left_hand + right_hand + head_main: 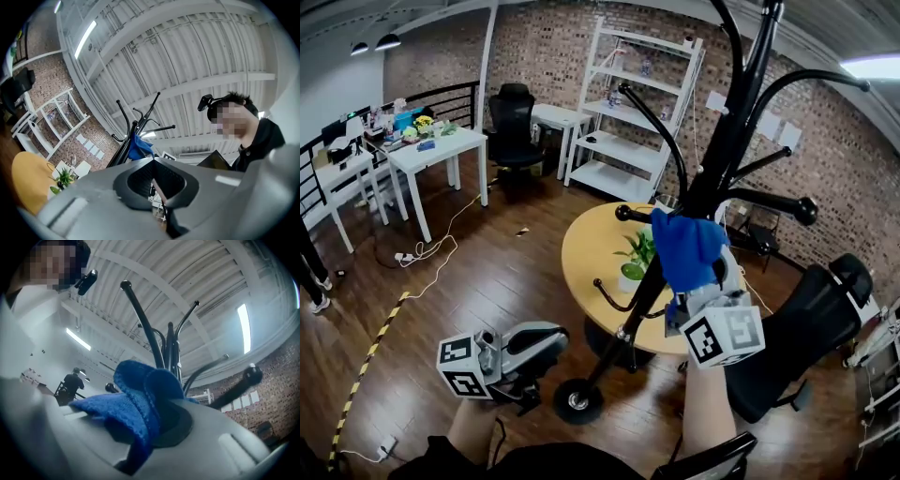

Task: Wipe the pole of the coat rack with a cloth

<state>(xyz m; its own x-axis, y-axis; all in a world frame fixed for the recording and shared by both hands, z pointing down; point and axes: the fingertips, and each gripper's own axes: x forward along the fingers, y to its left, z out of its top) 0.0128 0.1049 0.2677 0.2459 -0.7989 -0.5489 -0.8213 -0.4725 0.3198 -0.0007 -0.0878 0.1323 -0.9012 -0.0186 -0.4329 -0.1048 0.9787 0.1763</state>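
Two grippers are in play, one busy and one idle. The right gripper [701,292] has its fingers closed on a blue cloth [683,246], which bunches up out of the grip and drapes over both sides. In the head view the cloth lies against the black pole [649,291] of the coat rack, roughly midway up, just under the lower curved hooks. The right gripper view shows the same cloth pinched between the fingers, with the pole and its hooks rising beyond it toward the ceiling.

The left gripper [542,341] hangs low near the rack's round base [578,401], apart from it. Its fingers are pressed together with nothing between them.

The base stands on the wooden floor [487,281] just beside a round yellow desk [581,251], which carries a small potted plant [635,258]. A black office chair [802,328] stands to the right of the rack. Farther back, white shelving [637,103] stands along the brick wall, with another black chair [514,127] near it.
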